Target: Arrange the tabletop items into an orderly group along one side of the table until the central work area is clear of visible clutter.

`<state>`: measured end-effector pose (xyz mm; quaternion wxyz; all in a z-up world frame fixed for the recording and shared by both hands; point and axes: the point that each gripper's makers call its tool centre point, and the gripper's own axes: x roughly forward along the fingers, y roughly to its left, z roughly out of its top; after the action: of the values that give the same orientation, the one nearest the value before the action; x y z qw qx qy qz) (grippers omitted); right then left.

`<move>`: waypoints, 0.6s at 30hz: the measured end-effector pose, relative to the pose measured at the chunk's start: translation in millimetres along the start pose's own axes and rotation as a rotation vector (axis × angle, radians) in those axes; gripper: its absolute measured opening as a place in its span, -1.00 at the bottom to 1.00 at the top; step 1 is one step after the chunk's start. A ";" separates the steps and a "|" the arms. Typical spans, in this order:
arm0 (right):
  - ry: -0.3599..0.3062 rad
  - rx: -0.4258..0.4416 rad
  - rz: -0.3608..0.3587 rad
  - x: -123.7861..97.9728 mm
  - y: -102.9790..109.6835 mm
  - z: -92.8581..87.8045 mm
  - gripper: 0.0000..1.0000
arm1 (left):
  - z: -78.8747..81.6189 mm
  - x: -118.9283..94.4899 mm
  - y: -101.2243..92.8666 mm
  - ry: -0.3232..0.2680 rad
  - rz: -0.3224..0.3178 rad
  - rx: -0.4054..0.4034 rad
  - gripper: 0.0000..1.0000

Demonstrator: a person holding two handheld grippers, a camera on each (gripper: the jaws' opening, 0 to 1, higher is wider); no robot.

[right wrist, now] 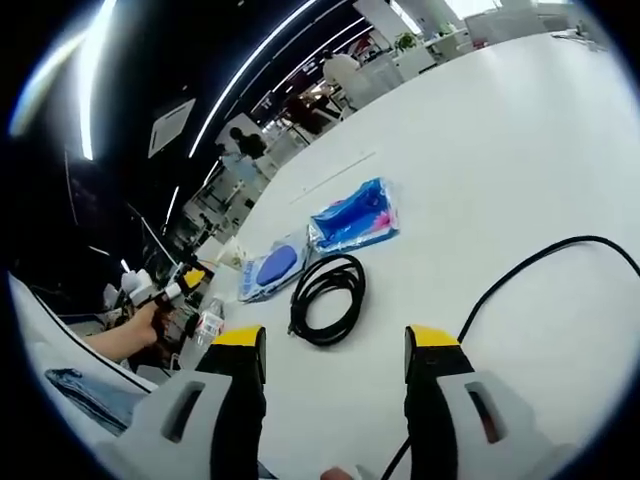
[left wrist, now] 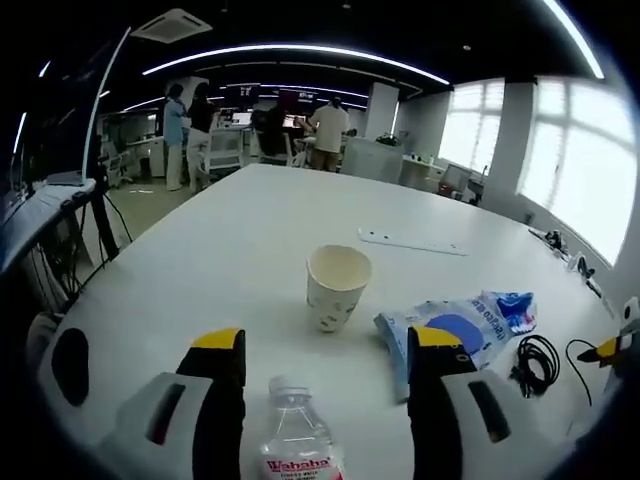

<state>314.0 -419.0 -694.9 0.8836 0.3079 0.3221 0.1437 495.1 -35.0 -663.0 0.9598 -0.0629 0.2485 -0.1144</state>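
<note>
Currently, your white table (left wrist: 250, 230) carries everything. Largest is the blue and white packet (left wrist: 470, 325), lying right of the paper cup (left wrist: 337, 287), which stands upright mid-table. In the right gripper view a second blue packet (right wrist: 352, 216) lies beside a coiled black cable (right wrist: 327, 298). Your left gripper (left wrist: 328, 345) stands spread about the water bottle (left wrist: 296, 440), not pinching it. Your right gripper (right wrist: 335, 342) is spread, holding nothing.
</note>
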 end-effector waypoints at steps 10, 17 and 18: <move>0.039 -0.086 0.034 21.5 11.8 17.9 0.07 | -4.4 1.3 -5.4 0.014 -0.013 -0.047 0.12; 0.047 -0.155 0.077 42.9 29.0 44.6 0.06 | -10.9 -1.2 -10.3 0.031 -0.018 -0.051 0.06; 0.053 -0.170 0.084 47.7 31.6 48.5 0.06 | -12.0 -1.4 -10.9 0.036 -0.019 -0.051 0.05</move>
<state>379.9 -395.1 -668.5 0.8910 0.2410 0.3188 0.2156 485.9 -45.9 -670.8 0.9522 -0.0875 0.2678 -0.1181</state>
